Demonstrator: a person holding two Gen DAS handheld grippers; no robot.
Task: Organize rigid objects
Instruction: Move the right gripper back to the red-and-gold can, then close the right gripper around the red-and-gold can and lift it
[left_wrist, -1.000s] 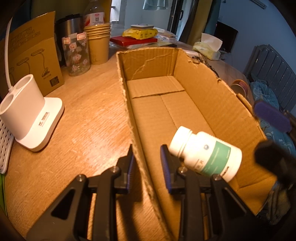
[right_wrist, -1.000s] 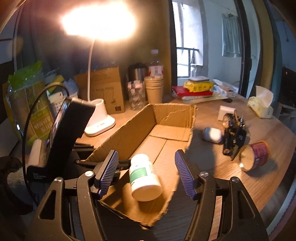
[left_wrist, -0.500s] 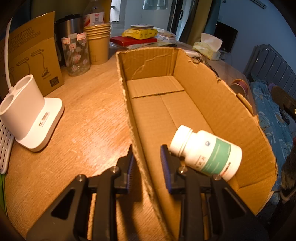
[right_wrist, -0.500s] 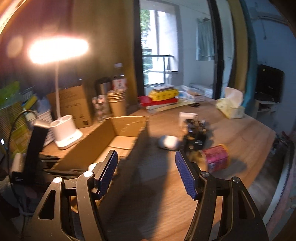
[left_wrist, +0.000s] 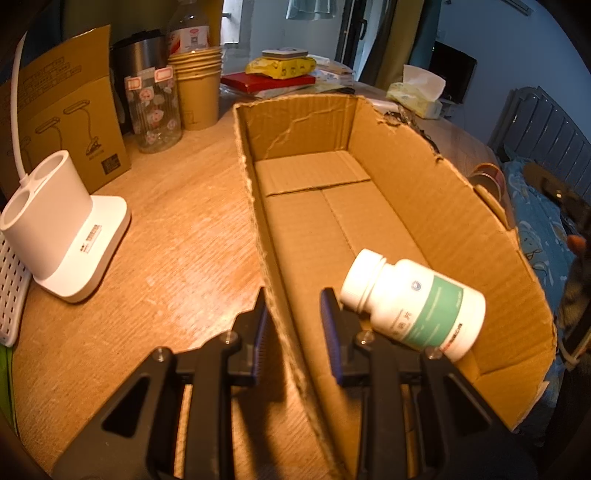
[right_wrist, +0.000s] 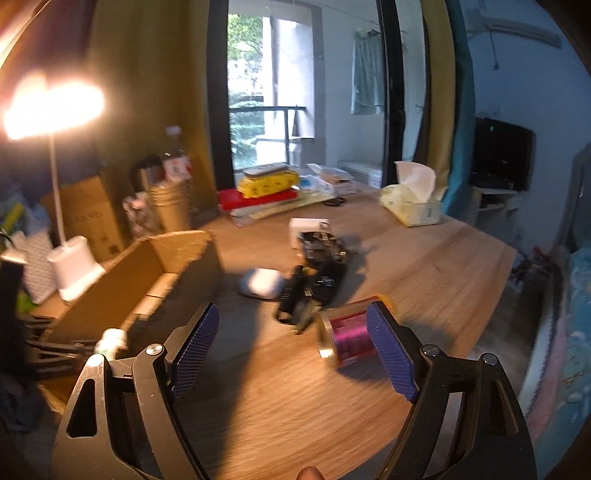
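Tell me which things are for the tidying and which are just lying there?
For the tidying: cardboard box, white pill bottle inside it, pink can, white case, black key bundle.
Just lying about: lamp base, paper cups, tissue box.

white bottle (left_wrist: 413, 299) with green label, brown cardboard box (left_wrist: 424, 192), magenta can (right_wrist: 349, 334), blue-ridged tool pads (right_wrist: 389, 354)

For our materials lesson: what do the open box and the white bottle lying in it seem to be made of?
Box: corrugated cardboard, matte brown; ragged torn edges and creased walls show it.
Bottle: probably plastic, smooth opaque white with a slight sheen and a ribbed cap; green label, likely paper.
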